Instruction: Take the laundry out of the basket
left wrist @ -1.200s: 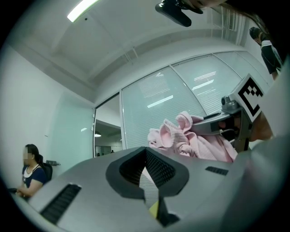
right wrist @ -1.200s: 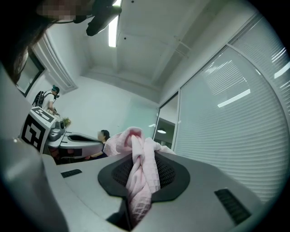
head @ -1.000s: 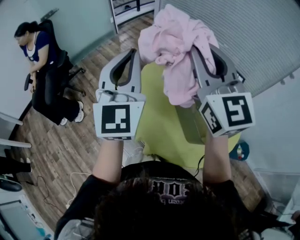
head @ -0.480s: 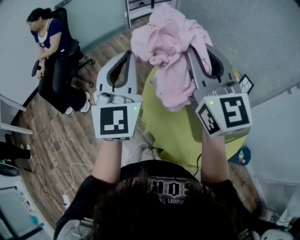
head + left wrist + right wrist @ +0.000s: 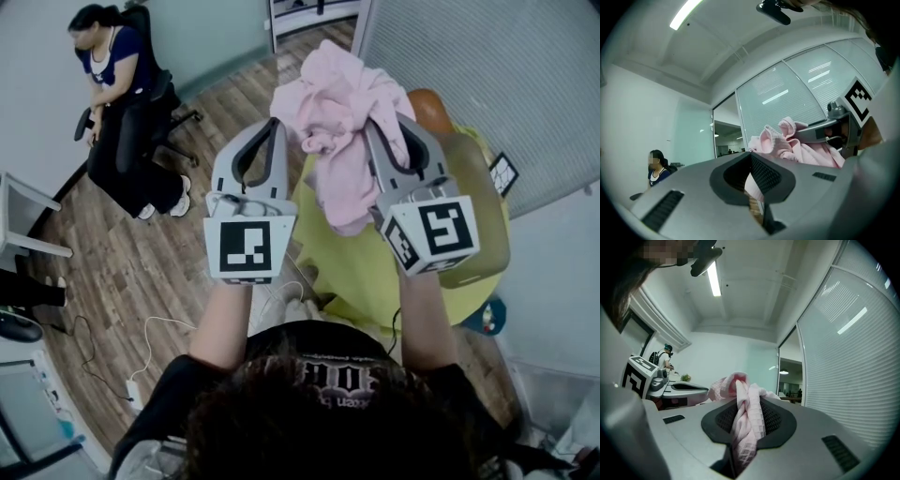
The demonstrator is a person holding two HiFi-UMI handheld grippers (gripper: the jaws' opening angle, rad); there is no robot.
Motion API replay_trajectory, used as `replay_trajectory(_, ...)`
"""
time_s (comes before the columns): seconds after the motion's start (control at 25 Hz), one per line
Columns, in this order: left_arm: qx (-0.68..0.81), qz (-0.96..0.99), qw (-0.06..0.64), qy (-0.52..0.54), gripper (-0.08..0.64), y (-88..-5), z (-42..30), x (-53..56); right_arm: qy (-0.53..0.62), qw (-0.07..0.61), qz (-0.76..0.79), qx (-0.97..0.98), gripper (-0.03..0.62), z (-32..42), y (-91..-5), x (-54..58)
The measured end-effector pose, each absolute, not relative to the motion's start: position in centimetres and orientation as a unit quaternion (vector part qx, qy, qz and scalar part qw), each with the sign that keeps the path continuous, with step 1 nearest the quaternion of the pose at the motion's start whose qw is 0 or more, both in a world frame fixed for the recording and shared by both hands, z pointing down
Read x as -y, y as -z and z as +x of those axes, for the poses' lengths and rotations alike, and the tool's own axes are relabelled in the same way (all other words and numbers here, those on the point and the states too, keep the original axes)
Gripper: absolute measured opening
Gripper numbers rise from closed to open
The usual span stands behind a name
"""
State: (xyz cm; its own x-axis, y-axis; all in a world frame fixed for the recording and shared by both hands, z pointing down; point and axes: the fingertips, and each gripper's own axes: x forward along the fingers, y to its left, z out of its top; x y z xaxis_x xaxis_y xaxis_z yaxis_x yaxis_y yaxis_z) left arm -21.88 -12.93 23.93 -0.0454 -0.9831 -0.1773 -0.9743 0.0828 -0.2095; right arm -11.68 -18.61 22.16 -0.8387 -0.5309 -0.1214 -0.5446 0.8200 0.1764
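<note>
1. The right gripper [image 5: 382, 131] is clenched on the pink garment [image 5: 337, 103]; in the right gripper view a twisted fold of waffle-textured cloth [image 5: 745, 427] is pinched between the dark pads [image 5: 774, 420] and stands up past the jaw tips.
2. The garment hangs in the air from that grip, bunched above and draping down between the two grippers; it is clear of the yellow-green surface [image 5: 347, 267] below.
3. The left gripper [image 5: 273, 125] is held just beside the garment's left edge; in the left gripper view its jaws meet at the tips with nothing clamped; pink cloth [image 5: 787, 140] shows only beyond them and through the gap.
4. An olive-brown container [image 5: 478, 220] sits at the right side of the surface, partly behind the right gripper; whether it is the basket cannot be told.
5. A person sits in an office chair [image 5: 155, 117] on the wooden floor [image 5: 122, 272], well apart at upper left.
</note>
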Motion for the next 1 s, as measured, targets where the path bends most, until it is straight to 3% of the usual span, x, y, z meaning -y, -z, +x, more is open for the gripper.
replay_trajectory(1.0,-0.729,-0.678,0.09,0.029,-0.002,-30.5,-22.1,11.4,-0.028,-0.017,-0.254,-0.967,0.08,-12.6,-33.1,16.4)
